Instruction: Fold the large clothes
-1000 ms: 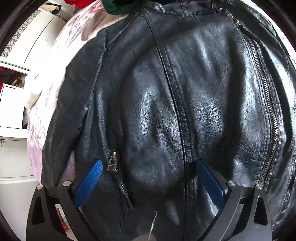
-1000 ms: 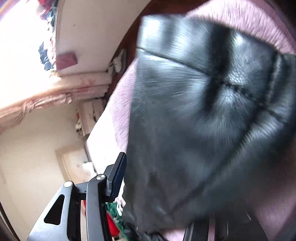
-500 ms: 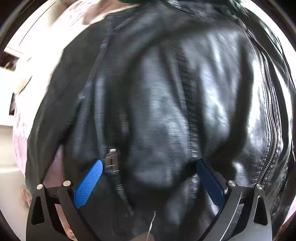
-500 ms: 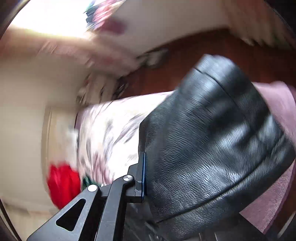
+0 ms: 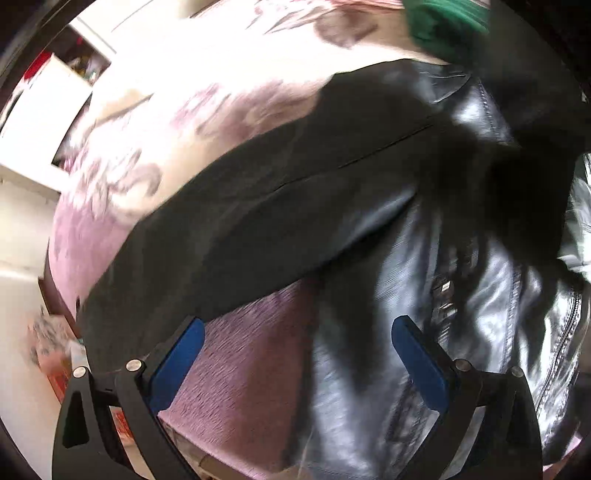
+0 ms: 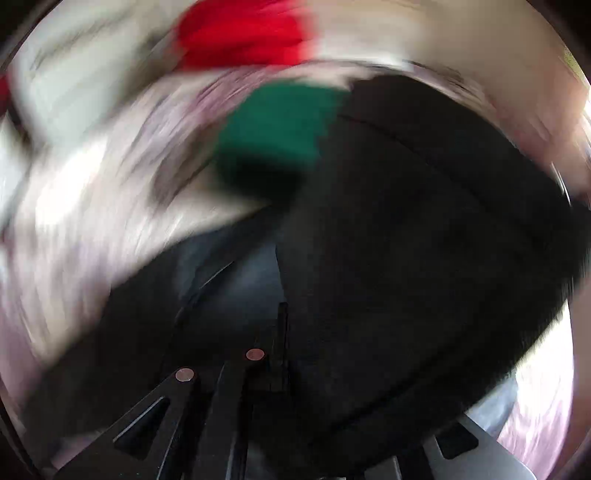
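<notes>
A black leather jacket [image 5: 424, 258] lies on a pink flowered bedspread [image 5: 243, 369]. Its matte sleeve [image 5: 258, 206] runs slantwise from lower left to upper right. My left gripper [image 5: 297, 354] hangs open above the jacket's left edge, pointing steeply down, with bedspread and leather below its blue pads [image 5: 177, 354] and nothing pinched. In the blurred right wrist view my right gripper [image 6: 280, 332] is shut, and dark jacket fabric [image 6: 424, 240] drapes from its closed fingers over the right half of the picture.
A green garment [image 5: 447, 26] lies beyond the jacket's collar, also seen as the green garment [image 6: 280, 129] with a red garment [image 6: 247, 37] behind it. White furniture [image 5: 48, 96] stands left of the bed. The bed's edge [image 5: 55, 291] is close on the left.
My left gripper has slid left from over the jacket's front to its left edge and sleeve, staying open. The right gripper has shut on the jacket and swung with it towards the green and red clothes.
</notes>
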The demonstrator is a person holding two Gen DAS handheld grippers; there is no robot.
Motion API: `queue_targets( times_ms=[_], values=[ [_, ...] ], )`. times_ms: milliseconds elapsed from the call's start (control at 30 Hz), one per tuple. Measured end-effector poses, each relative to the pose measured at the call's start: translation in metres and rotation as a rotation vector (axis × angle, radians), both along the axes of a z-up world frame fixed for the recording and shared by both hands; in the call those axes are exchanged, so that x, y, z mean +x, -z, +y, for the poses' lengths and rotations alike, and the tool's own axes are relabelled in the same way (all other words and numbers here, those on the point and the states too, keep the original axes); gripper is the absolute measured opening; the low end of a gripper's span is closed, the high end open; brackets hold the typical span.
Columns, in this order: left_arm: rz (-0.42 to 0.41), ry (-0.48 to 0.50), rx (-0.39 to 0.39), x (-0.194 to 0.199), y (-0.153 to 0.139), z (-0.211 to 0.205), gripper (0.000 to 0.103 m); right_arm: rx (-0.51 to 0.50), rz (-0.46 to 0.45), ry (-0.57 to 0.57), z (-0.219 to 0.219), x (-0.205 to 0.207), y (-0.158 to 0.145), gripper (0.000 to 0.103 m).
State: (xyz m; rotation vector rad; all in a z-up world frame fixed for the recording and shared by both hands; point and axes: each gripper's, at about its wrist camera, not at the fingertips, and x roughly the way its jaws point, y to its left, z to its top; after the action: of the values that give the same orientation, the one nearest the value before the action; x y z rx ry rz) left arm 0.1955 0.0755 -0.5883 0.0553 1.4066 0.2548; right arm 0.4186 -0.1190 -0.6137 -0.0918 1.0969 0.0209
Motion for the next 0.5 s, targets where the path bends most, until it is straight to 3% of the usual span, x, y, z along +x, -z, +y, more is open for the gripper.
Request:
queue_targets(
  times_ms=[33,67,133,167,200,233,267,300,400,433,500],
  values=[
    [0.01,0.005,-0.002,-0.004,0.003,0.008,0.103,-0.044,0.063,-0.088,0.037,0.005,0.028,0.005],
    [0.015,0.012,-0.002,-0.007,0.005,0.012,0.103,-0.06,0.093,-0.118,0.043,0.001,0.047,0.005],
    [0.02,0.024,0.001,-0.016,0.006,0.024,0.103,-0.083,0.203,-0.183,0.075,0.003,0.081,0.017],
    [0.019,0.026,0.0,-0.023,0.003,0.029,0.103,-0.07,0.216,-0.188,0.078,0.003,0.083,0.02],
    [0.019,0.028,-0.001,-0.022,0.001,0.031,0.103,-0.013,0.236,-0.184,0.077,0.003,0.08,0.036],
    [0.02,0.031,-0.004,-0.02,-0.003,0.03,0.103,0.061,0.262,-0.179,0.072,0.003,0.076,0.064],
    [0.019,0.03,-0.012,-0.015,-0.004,0.034,0.103,0.224,0.309,-0.145,0.053,0.001,0.064,0.075],
    [0.015,0.029,-0.019,-0.013,-0.006,0.036,0.103,0.322,0.323,-0.111,0.039,-0.003,0.056,0.081],
    [-0.002,0.03,-0.034,0.003,-0.014,0.032,0.103,0.518,0.306,0.031,-0.019,-0.032,0.026,0.081],
    [-0.013,0.031,-0.038,0.006,-0.018,0.029,0.103,0.522,0.294,0.097,-0.048,-0.046,0.02,0.081],
    [-0.046,0.041,-0.032,0.017,-0.022,0.024,0.103,0.426,0.278,0.234,-0.105,-0.078,0.02,0.081]
  ],
)
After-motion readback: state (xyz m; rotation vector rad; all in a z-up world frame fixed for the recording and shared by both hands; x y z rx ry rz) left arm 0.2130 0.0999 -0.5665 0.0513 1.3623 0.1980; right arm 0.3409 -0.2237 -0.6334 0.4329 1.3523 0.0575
